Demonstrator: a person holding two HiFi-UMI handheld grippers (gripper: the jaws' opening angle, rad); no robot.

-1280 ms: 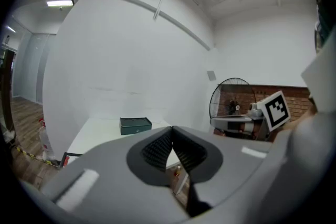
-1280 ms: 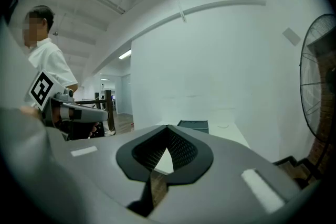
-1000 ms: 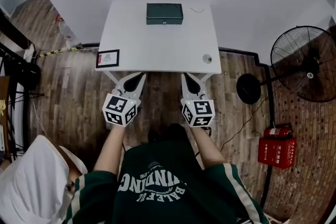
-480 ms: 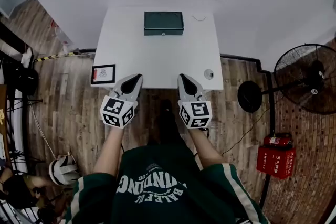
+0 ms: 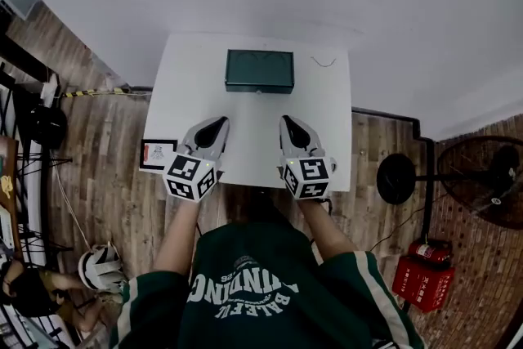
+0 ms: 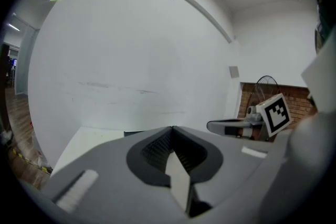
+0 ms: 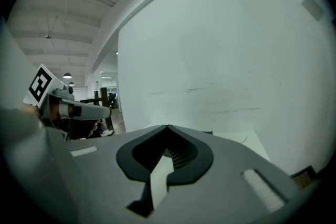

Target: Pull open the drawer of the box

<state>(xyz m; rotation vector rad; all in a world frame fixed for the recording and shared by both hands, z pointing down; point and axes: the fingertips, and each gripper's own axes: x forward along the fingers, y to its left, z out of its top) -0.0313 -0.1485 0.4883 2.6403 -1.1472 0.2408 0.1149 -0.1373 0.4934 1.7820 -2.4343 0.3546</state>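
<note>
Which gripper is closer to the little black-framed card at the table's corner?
The left gripper: the card lies just beside it at the near left corner of the table, while the right gripper sits farther over.

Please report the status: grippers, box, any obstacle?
Left gripper and right gripper shut, empty, over near half of table. Box at far side, untouched, drawer looks closed. Nothing between.

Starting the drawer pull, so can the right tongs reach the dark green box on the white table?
Probably yes: the right tongs, shut, sit over the near side of the white table, and only bare tabletop separates them from the dark green rectangular box.
</note>
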